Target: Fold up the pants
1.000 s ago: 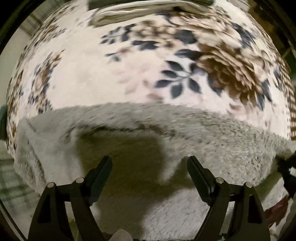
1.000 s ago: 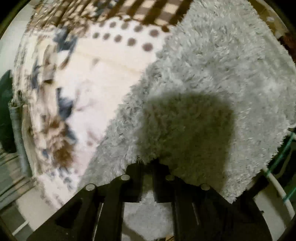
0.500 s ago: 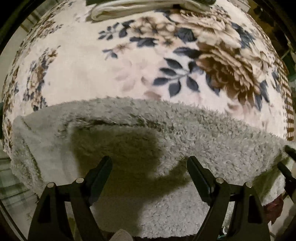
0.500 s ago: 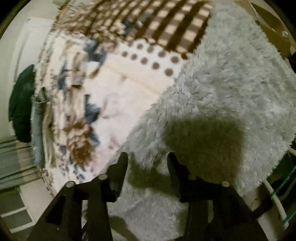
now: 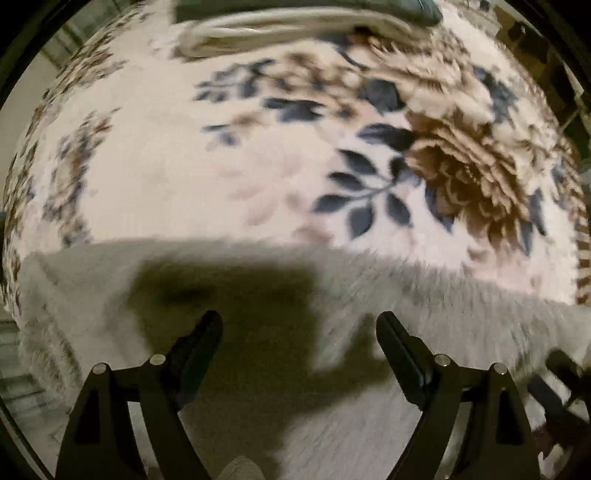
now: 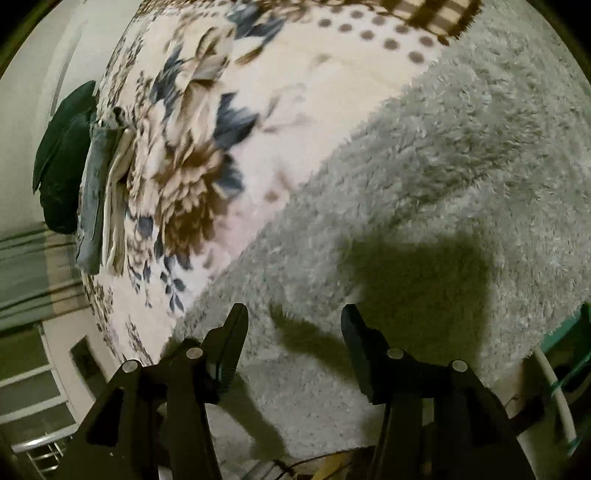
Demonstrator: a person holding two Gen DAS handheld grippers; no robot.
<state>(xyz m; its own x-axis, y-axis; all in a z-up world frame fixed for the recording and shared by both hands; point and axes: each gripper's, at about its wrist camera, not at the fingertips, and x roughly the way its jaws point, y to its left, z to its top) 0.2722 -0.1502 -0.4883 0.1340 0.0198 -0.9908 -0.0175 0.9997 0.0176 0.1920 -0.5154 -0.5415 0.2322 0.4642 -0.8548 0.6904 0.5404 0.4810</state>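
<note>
The grey fluffy pants (image 5: 424, 314) lie flat along the near edge of a bed with a floral blanket (image 5: 184, 177). They also fill the right half of the right wrist view (image 6: 461, 184). My left gripper (image 5: 299, 325) is open and empty, hovering just above the pants' near part. My right gripper (image 6: 293, 317) is open and empty above the pants' near edge, and holds nothing. Both grippers cast dark shadows on the fleece.
A folded pile of cream and grey-blue clothes (image 5: 295, 22) lies at the bed's far side; in the right wrist view it (image 6: 107, 195) sits beside a dark green bundle (image 6: 62, 155). A checked patch of blanket (image 6: 436, 14) lies beyond the pants. A white rail (image 6: 554, 387) stands at the right.
My right gripper, shut on the pants a second ago, has opened and let them go, then lifted back. The left gripper stayed open and shifted slightly; the pants now lie flatter.
</note>
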